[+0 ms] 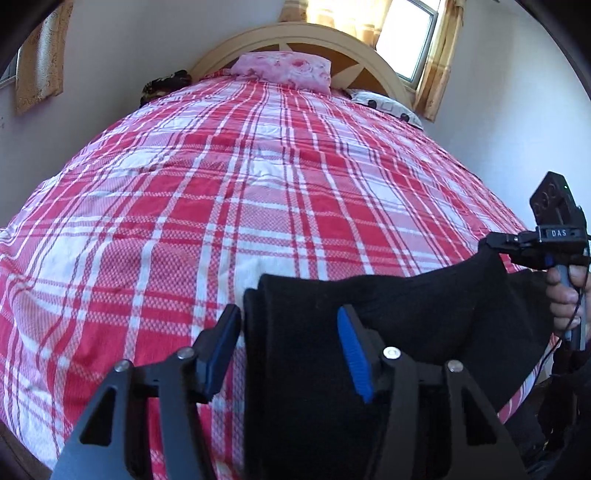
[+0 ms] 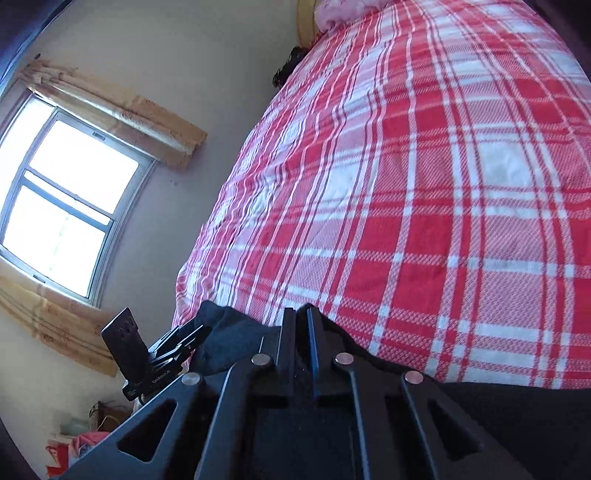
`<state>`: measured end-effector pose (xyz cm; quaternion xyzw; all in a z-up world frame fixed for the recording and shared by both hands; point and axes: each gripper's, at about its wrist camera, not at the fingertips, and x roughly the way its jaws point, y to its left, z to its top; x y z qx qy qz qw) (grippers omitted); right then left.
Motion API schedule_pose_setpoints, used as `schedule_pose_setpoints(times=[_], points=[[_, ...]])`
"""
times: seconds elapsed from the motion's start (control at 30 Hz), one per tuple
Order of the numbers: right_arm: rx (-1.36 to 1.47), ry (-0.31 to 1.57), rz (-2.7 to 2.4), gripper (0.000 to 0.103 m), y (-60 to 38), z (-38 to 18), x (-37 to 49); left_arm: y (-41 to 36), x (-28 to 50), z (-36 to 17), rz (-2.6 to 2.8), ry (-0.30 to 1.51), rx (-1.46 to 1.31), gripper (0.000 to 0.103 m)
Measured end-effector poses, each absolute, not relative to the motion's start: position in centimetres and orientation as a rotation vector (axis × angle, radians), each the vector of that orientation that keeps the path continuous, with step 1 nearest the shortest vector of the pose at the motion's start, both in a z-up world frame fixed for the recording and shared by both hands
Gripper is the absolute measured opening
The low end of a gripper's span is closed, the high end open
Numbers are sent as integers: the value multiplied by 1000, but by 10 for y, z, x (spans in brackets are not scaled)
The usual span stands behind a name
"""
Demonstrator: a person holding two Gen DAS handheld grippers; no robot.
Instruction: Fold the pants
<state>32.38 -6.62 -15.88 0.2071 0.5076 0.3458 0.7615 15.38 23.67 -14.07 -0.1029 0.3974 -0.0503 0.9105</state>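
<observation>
Black pants (image 1: 406,295) lie near the front edge of the bed, one corner lifted at the right. In the left wrist view my left gripper (image 1: 288,350) straddles the pants' folded left edge. Its blue pads (image 1: 354,354) stand apart, and a strip of bedspread shows between the left pad and the cloth. My right gripper (image 1: 489,244), held by a hand (image 1: 565,299), pinches the raised corner. In the right wrist view the right gripper (image 2: 301,321) has its fingers together on black cloth (image 2: 229,332). The left gripper (image 2: 184,338) shows at the lower left.
The bed has a red and white plaid cover (image 1: 221,184), a pink pillow (image 1: 288,70), a white patterned pillow (image 1: 384,103) and a dark bundle (image 1: 166,85) by the curved headboard (image 1: 314,33). Curtained windows (image 2: 62,206) are on the walls. Clutter (image 2: 81,439) lies on the floor.
</observation>
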Motion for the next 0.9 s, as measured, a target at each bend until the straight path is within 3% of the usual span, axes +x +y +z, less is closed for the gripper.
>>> schedule_pose_setpoints(times=[0.23, 0.3, 0.37, 0.4, 0.53, 0.63, 0.9], points=[[366, 1153, 716, 7, -67, -172, 331, 241, 142, -131, -60, 812, -249, 56], [366, 1154, 709, 20, -70, -172, 325, 236, 127, -123, -43, 774, -218, 56], [353, 1107, 680, 39, -83, -166, 316, 228, 112, -116, -25, 752, -190, 65], [333, 1097, 715, 41, -94, -161, 309, 224, 107, -113, -36, 739, -184, 66], [313, 1010, 701, 41, -132, -140, 270, 195, 95, -104, -114, 714, -167, 68], [304, 968, 617, 41, -184, -133, 241, 160, 100, -104, -190, 729, -142, 78], [399, 887, 271, 41, -363, -126, 180, 50, 111, -120, -394, 800, -78, 78]])
